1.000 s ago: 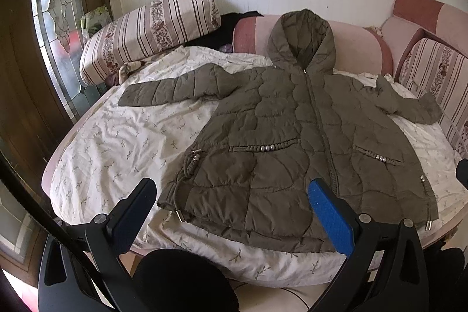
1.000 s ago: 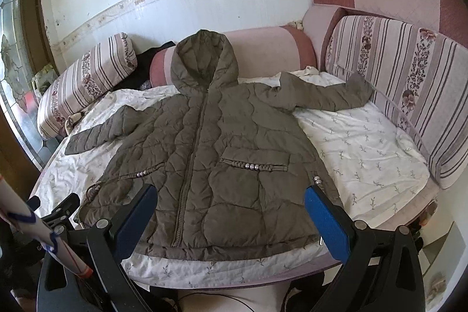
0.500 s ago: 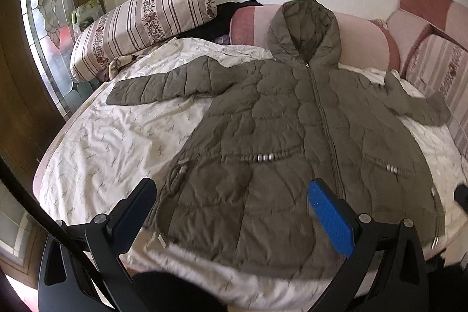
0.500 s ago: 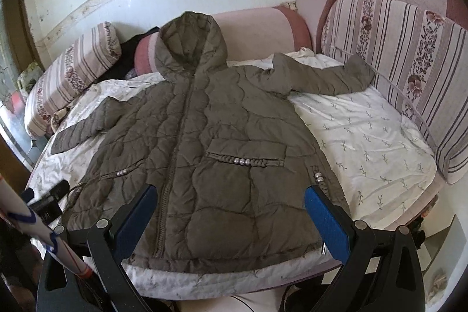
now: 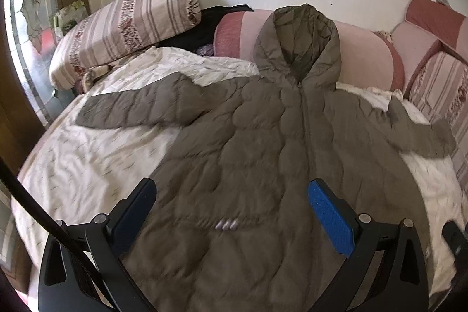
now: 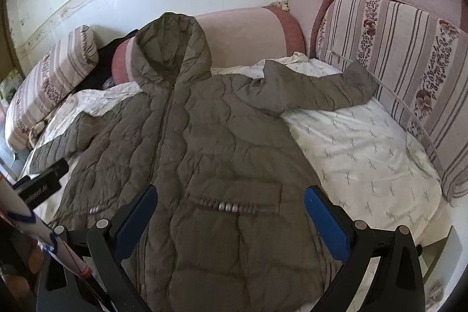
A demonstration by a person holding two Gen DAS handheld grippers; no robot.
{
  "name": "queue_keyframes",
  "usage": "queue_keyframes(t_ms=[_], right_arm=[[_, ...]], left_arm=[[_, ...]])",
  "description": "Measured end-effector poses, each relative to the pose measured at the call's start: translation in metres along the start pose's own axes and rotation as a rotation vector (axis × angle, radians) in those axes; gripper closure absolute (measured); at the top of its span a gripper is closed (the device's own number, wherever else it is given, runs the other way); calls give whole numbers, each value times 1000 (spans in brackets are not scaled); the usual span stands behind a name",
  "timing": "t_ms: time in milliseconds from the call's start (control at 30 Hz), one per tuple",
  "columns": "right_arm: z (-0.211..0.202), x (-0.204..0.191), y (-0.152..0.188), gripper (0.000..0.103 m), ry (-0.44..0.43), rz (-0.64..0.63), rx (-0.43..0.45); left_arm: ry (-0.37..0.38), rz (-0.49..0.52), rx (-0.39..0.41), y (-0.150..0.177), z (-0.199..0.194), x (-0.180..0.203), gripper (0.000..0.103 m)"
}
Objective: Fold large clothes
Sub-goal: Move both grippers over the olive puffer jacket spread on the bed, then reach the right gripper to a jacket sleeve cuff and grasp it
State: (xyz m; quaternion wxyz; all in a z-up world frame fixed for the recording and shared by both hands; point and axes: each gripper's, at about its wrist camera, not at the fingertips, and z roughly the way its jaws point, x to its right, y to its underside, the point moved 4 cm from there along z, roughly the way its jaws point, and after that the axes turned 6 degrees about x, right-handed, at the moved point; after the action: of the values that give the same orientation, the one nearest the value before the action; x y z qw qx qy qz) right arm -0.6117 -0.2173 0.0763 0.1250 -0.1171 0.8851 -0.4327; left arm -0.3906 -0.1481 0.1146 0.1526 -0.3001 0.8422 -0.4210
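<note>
Left gripper (image 5: pixel 231 215), L wrist view: fingers spread wide, nothing between them, poised over the lower L front of the olive hooded puffer coat (image 5: pixel 278 154). Coat lies face up, zipped, on the white printed sheet (image 5: pixel 87 165); hood (image 5: pixel 295 46) propped against the pink bolster (image 5: pixel 365 60), L sleeve (image 5: pixel 140 107) stretched out toward the striped pillow (image 5: pixel 125 28). Frame partly motion-blurred; hem edge hidden below the fingers. No fold made yet.

R wrist view: right gripper (image 6: pixel 231 212) likewise wide apart, empty, above the snap-trimmed pocket (image 6: pixel 234 205). R sleeve (image 6: pixel 316 89) runs out to the striped backrest cushion (image 6: pixel 395 63), cuff touching it. Other gripper's tip shows at far L edge, near the L sleeve.

Assessment: step in hand appears to be approach for a first grasp. Recommend:
- take each sleeve near the cuff, pinch full thickness of padding, not just outer shell;
- lay sleeves across the chest, flat, before folding body;
- keep both sides symmetric about the zip;
- padded fabric likely springs back, so press folds down.
</note>
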Motion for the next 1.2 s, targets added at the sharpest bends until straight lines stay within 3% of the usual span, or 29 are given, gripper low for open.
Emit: queue_keyframes(t_ms=[267, 500, 733, 833, 933, 1067, 1133, 1200], right_arm=[[70, 11, -38, 1, 75, 16, -6], [134, 46, -60, 1, 119, 104, -78], [179, 110, -100, 1, 150, 226, -124], [186, 150, -120, 2, 179, 304, -101], [191, 189, -135, 8, 176, 377, -98], [196, 244, -152, 19, 233, 422, -85], [201, 271, -158, 28, 252, 445, -78], [208, 295, -157, 45, 279, 483, -82]], left_arm=[[-10, 12, -13, -41, 92, 45, 0], [3, 65, -58, -41, 163, 45, 0], [16, 34, -91, -42, 181, 29, 0], [20, 25, -80, -44, 179, 28, 0], [18, 24, -69, -45, 179, 27, 0], [17, 15, -81, -45, 183, 25, 0], [17, 8, -91, -44, 186, 23, 0], [14, 4, -95, -43, 189, 22, 0]])
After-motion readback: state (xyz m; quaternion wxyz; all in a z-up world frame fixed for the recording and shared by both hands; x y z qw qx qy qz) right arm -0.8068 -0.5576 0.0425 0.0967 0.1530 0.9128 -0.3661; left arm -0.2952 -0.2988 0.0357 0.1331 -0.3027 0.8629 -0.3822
